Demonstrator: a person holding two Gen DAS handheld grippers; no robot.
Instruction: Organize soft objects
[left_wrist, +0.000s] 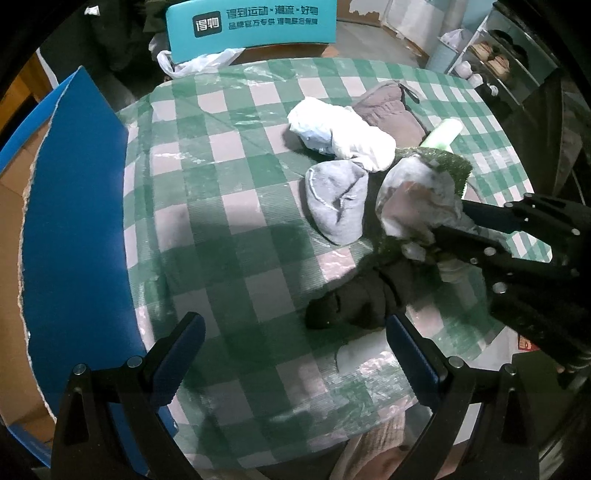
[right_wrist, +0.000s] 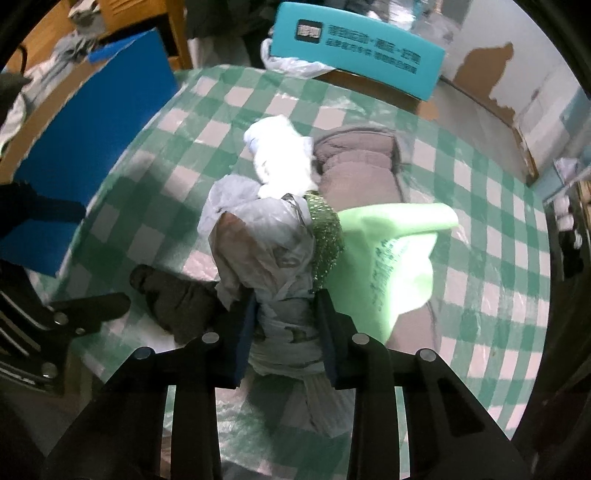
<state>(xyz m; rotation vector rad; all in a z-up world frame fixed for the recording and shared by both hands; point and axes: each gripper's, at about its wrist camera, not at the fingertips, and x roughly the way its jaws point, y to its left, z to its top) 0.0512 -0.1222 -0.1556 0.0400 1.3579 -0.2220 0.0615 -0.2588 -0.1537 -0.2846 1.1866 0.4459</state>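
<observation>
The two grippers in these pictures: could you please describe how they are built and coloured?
Both look alike. The left gripper has a black skeletal frame with triangular cut-outs, round silver bolts at the joints, and dark blue ridged pads on its fingers. The right gripper shows the same black frame, silver bolts and blue pads. No cables, markings or sleeves are visible.

two grippers are in view: the left gripper (left_wrist: 295, 354) and the right gripper (right_wrist: 286, 332). on the desk (left_wrist: 229, 206) with its one green-and-white checked cloth lie seven soft things: one white plastic-wrapped bundle (left_wrist: 340, 129), one grey sock-like cloth (left_wrist: 338, 205), one black cloth (left_wrist: 354, 299), one brown-grey padded garment (left_wrist: 391, 110), one light green foam sheet (right_wrist: 399, 258), one green turf-like mat (right_wrist: 327, 243) and one translucent plastic bag (right_wrist: 258, 251). beside the desk stand one blue box (left_wrist: 81, 206) and one teal box (left_wrist: 251, 27) with one white plastic bag (left_wrist: 195, 62) by it.
</observation>
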